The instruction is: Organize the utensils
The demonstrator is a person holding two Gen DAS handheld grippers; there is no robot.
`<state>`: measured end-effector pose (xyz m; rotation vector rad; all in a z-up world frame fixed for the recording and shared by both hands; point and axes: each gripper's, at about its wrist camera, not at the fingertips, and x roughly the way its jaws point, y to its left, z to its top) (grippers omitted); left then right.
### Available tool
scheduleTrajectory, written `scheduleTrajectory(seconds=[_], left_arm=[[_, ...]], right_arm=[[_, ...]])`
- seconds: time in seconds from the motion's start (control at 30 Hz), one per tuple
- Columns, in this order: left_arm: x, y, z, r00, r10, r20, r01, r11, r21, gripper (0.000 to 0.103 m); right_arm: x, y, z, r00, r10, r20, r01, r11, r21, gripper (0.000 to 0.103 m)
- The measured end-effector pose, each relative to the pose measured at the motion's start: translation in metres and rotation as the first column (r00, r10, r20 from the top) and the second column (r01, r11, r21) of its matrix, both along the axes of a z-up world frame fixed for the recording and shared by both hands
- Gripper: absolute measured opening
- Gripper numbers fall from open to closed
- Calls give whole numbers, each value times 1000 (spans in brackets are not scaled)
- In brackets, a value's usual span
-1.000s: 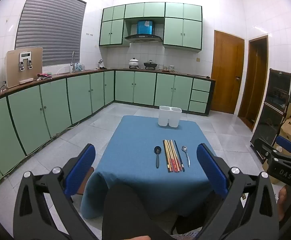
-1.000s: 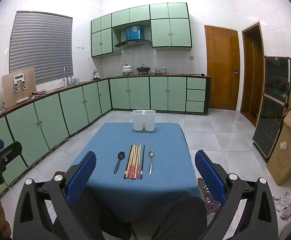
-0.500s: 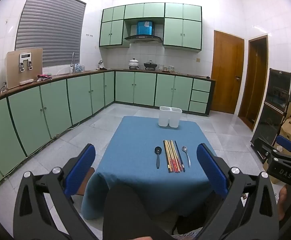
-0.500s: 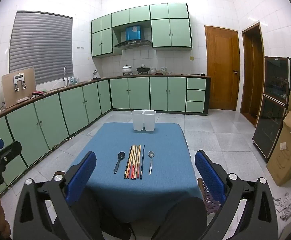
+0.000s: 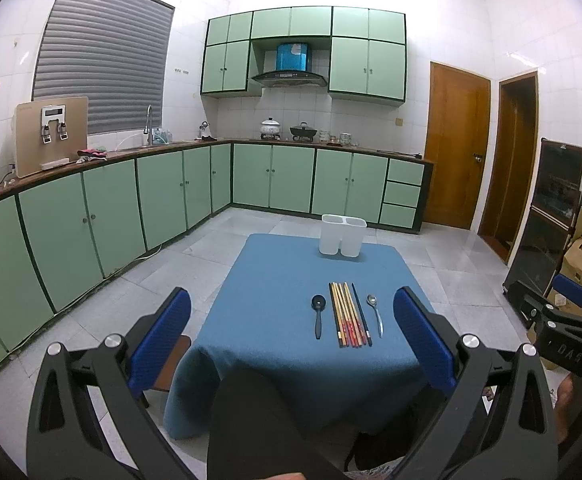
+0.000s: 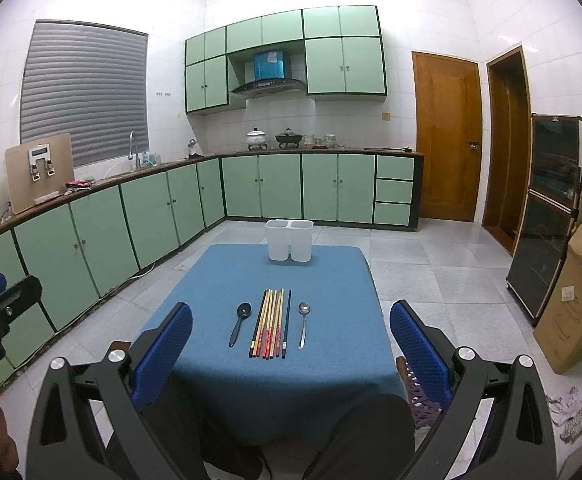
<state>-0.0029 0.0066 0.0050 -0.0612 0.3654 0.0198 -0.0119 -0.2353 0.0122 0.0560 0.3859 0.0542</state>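
Note:
A low table with a blue cloth [image 5: 275, 292] [image 6: 331, 276] carries a black spoon [image 5: 318, 316] [image 6: 240, 323], several chopsticks [image 5: 349, 314] [image 6: 271, 322] side by side, and a metal spoon [image 5: 375, 314] [image 6: 303, 322]. A white two-compartment holder [image 5: 342, 235] [image 6: 289, 240] stands at the far edge. My left gripper [image 5: 291, 336] is open and empty, held back from the table's near edge. My right gripper [image 6: 291, 340] is open and empty, also short of the table.
Green cabinets run along the left and far walls. A dark glass-door cabinet [image 6: 547, 208] and a cardboard box [image 6: 575, 300] stand at the right. A wooden stool [image 5: 171, 364] shows beside the table's left. My knees sit under the near edge.

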Motion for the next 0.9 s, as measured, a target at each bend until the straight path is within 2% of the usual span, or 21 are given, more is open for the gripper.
scheduleTrajectory(seconds=[0.9], left_arm=[[0,-2,1,1000,2,0,-2,1000,0,98]], right_arm=[[-2,3,-3,1000,2,3,-2,1000,-3,97]])
